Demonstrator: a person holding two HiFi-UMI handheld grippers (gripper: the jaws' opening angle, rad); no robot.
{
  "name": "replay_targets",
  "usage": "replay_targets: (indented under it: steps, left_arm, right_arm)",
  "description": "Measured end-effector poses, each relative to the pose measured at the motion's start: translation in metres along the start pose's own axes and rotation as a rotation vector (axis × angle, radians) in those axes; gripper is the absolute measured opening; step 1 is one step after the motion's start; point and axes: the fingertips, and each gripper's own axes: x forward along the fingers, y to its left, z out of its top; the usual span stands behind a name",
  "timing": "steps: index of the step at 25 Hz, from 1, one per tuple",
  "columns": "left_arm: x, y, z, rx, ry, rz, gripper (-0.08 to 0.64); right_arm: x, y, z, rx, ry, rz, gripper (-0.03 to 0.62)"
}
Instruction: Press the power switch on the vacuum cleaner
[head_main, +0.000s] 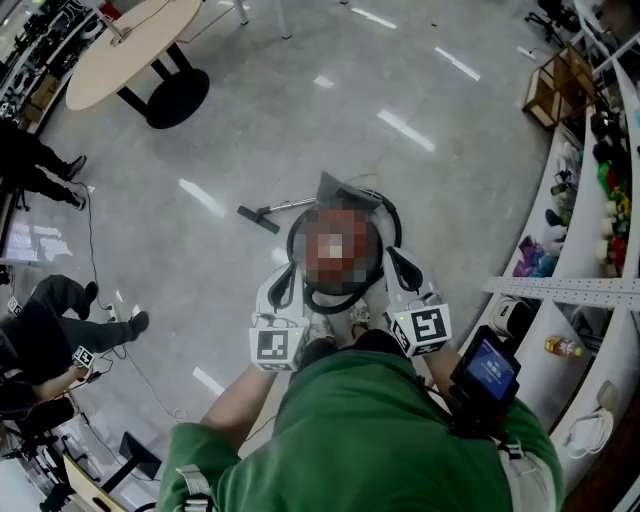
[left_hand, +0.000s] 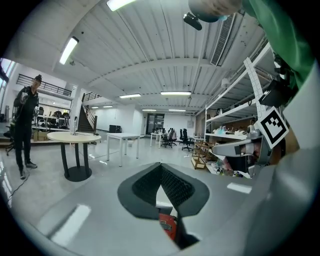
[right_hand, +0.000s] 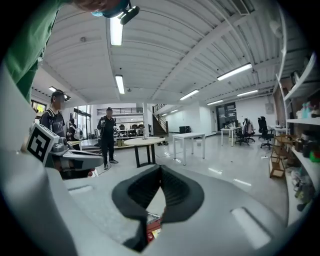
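The vacuum cleaner (head_main: 300, 262), a round red body inside a black ring, stands on the floor just ahead of my feet, partly under a blur patch. Its wand (head_main: 262, 212) lies to the left of it. My left gripper (head_main: 281, 287) hangs over the vacuum's left side and my right gripper (head_main: 404, 269) over its right side. Both point level across the room. In each gripper view the dark pads meet at the tips, left gripper (left_hand: 161, 164) and right gripper (right_hand: 161, 167), with nothing held. A bit of red vacuum (left_hand: 168, 226) (right_hand: 152, 228) shows below the pads.
A round table (head_main: 130, 45) stands far left, with people (head_main: 40, 165) near it and one seated (head_main: 60, 310). Curved shelves (head_main: 600, 200) with goods run along the right, and a wooden crate (head_main: 560, 85) sits at their far end. A cable (head_main: 95, 250) trails on the floor.
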Motion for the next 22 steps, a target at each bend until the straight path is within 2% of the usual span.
replay_targets:
  steps: [7,17,22]
  left_arm:
    - [-0.013,-0.01,0.013,-0.008,-0.04,-0.054,0.008]
    - [-0.033,-0.029,0.011,-0.015,-0.049,-0.166,0.008]
    - [-0.048,-0.039,0.01,-0.007,-0.054,-0.196,0.008]
  right_arm:
    - [-0.022,0.017,0.006,0.007,-0.024,-0.04,0.002]
    - [-0.061,0.038,0.0,0.034,-0.015,-0.147,0.002]
    - [-0.082,0.049,-0.004,0.042,-0.025,-0.175,0.002]
